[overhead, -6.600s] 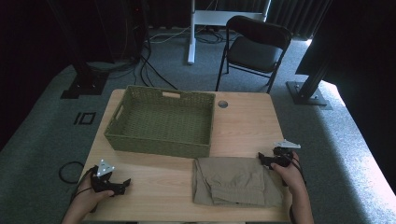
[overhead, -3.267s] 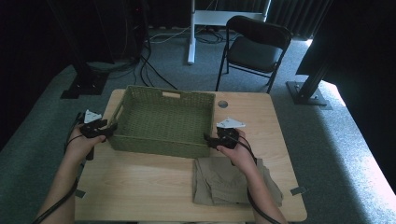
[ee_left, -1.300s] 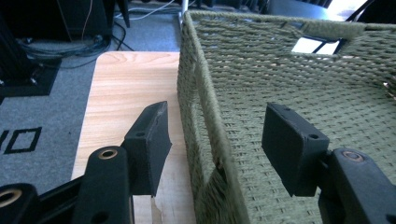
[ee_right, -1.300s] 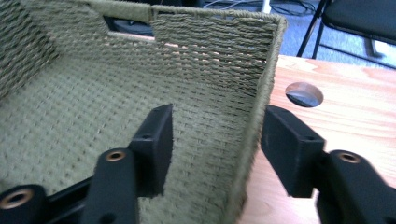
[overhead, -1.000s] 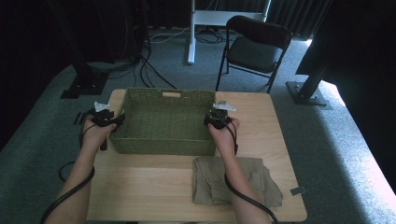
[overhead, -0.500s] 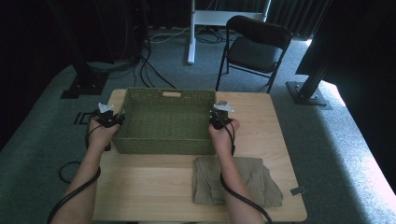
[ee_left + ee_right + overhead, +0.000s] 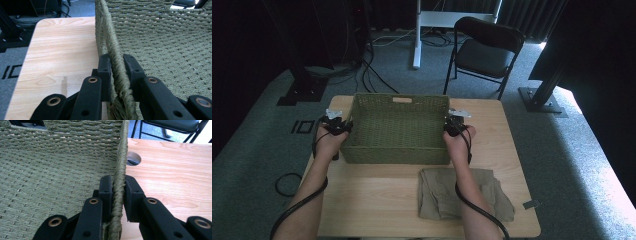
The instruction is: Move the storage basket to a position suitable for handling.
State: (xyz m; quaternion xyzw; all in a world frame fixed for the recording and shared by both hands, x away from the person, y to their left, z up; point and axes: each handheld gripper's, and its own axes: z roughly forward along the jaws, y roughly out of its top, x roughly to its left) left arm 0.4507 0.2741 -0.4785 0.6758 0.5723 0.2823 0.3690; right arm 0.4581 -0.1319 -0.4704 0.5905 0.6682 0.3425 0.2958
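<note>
Left hand-held gripper [image 7: 117, 66] pinching basket [image 7: 397, 125] left rim; right hand-held gripper [image 7: 117, 187] pinching right rim.

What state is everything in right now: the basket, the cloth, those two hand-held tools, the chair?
Basket: upright on the table, empty, gripped at both side walls.
Left tool: shut on the basket's left rim.
Right tool: shut on the basket's right rim.
Cloth: roughly folded, lying flat in front of the basket, untouched.
Chair: unfolded, seat empty.
</note>
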